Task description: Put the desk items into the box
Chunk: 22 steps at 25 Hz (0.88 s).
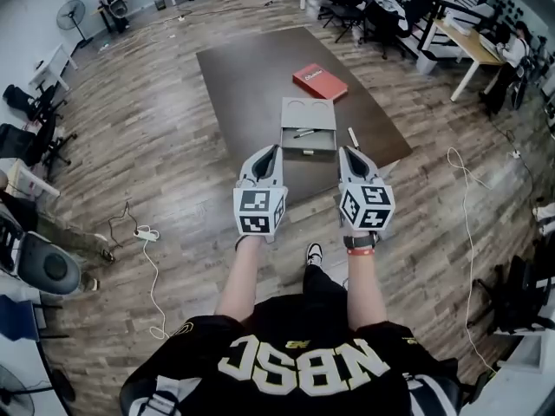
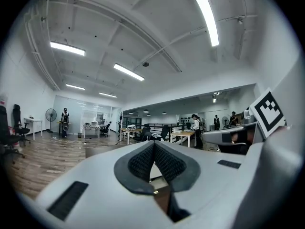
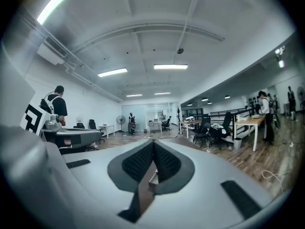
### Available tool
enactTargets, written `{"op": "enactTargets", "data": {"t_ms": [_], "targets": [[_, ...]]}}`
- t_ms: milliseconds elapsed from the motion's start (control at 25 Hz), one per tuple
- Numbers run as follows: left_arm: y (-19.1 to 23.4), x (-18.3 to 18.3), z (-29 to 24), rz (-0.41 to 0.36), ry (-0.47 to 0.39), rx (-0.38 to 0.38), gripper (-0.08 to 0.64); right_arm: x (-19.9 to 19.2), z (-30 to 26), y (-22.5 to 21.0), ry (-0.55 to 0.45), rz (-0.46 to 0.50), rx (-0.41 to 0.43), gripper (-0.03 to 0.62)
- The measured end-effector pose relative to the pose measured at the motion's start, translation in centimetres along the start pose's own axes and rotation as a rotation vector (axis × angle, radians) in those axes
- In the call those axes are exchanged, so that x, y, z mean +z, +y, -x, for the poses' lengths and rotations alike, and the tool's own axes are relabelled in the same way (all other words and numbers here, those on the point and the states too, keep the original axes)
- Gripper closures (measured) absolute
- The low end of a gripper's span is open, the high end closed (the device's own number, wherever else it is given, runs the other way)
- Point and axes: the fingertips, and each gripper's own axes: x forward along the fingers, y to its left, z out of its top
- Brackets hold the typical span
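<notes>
Brown tabletop [image 1: 251,76] lies ahead of both claws, and on it the grey box [image 1: 323,142] stands open, just beyond the tips and between the lines of the two claws. The left claw [image 1: 274,151] is held fully closed with nothing in it; in the left gripper view its pads [image 2: 140,163] are seen pressed together. The right claw [image 1: 345,151] is likewise closed and empty, its pads [image 3: 167,163] meeting in the right gripper view. Neither claw is touching anything on the table. A dark pen [image 1: 303,133] appears to be lying inside the box already, so one item may be counted as stowed. Two items are left outside. A white pen [image 1: 353,137] lies just ahead of the right claw's tips, beside the box's right wall. A red book [image 1: 319,81] rests beyond the box, well ahead of both claws. The task is judged to be at an early stage, with most of the work still to be done. The white pen is judged the nearest pick for the right claw.
</notes>
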Motion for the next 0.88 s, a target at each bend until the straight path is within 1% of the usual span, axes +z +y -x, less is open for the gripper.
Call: {"op": "enactTargets", "data": {"t_ms": [160, 320, 400, 520, 720, 800, 880], "targets": [[-0.3, 0.4, -6.4, 0.000, -0.004, 0.012, 0.546, 1.9, -5.0, -4.0, -0.005, 0.024, 0.032, 0.583], [0.3, 1.0, -11.9, 0.036, -0.029, 0.046, 0.546, 3.7, -9.7, -7.8, -0.008, 0.042, 0.073, 0.583], [1.1, 0.9, -14.0, 0.025, -0.024, 0.068, 0.546, 4.1, -11.6, -9.1, -0.010, 0.039, 0.086, 0.583], [2.5, 0.8, -16.3, 0.017, -0.017, 0.094, 0.546, 4.1, -14.3, -10.2, -0.001, 0.033, 0.107, 0.583], [3.5, 0.7, -19.3, 0.005, 0.012, 0.118, 0.546, 3.5, -17.5, -12.3, 0.032, 0.011, 0.129, 0.583], [3.7, 0.6, -20.6, -0.003, 0.033, 0.108, 0.546, 3.1, -18.4, -13.0, 0.051, 0.006, 0.127, 0.581], [4.0, 0.4, -21.7, -0.010, 0.048, 0.083, 0.546, 2.4, -18.9, -13.2, 0.064, -0.006, 0.111, 0.583]]}}
